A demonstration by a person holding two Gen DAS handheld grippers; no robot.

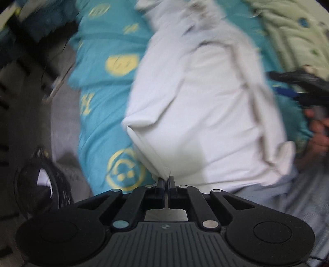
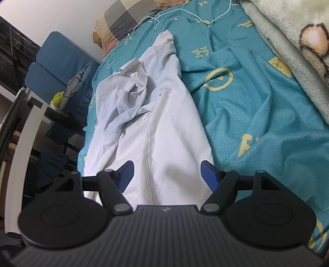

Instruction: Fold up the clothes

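The left gripper (image 1: 165,180) pinches the white shirt's (image 1: 205,102) corner for folding, while the right gripper's (image 2: 167,174) fingers hover spread above its hem.

Shirt (image 2: 156,115) lies lengthwise on sheet (image 2: 246,106), collar end far, hem end near. Blanket (image 2: 287,51) on sheet right of shirt, well apart. Pillow (image 2: 121,22) and cable (image 2: 185,12) behind shirt at bed head. Chair (image 2: 59,59) left of bed. Right gripper (image 2: 167,174) over near hem; left gripper (image 1: 166,180) at shirt's near corner, touching it
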